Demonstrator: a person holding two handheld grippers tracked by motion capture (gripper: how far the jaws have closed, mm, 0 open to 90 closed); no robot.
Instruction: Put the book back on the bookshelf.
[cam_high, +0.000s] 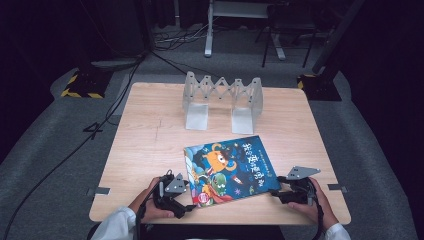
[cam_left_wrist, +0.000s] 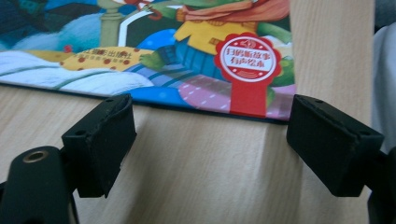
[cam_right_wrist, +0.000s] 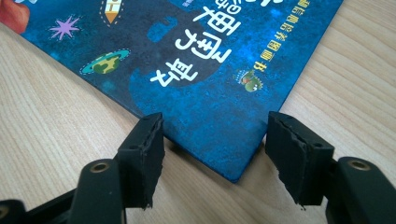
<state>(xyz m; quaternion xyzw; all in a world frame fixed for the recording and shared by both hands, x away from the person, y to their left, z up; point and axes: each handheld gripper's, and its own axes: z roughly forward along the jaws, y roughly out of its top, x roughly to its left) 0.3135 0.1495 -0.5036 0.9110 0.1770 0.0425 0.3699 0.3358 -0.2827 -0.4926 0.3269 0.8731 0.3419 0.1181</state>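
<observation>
Picture book (cam_high: 230, 170) lies flat, cover up, on the near half of the wooden table (cam_high: 150, 145), turned askew. Left gripper (cam_high: 186, 194) sits just beside its near-left edge; in the left gripper view the jaws stand wide, nothing between the pads (cam_left_wrist: 102, 140), book edge (cam_left_wrist: 187, 105) just past the tips. Right gripper (cam_high: 278, 183) is at the book's near-right corner; in the right gripper view the jaws are wide, straddling that corner (cam_right_wrist: 236, 175), pads (cam_right_wrist: 144, 154) not pressing on it.

Handling guess: thin paperback, light, glossy cover so likely slippery, and it will flex or sag if lifted by one corner. It lies flush to the table, so there is little room to get a pad under it. Better to pinch at an edge, possibly after sliding a corner off the table's near edge, and support both sides.

Surface: pale wood-grain tabletop, smooth. A clear expanding bookend rack (cam_high: 222, 100) stands at the far middle, well apart from the book. Room is dark, with grey carpet (cam_high: 45, 150), cables (cam_high: 115, 105) and stand legs (cam_high: 210, 30) at the far side.
</observation>
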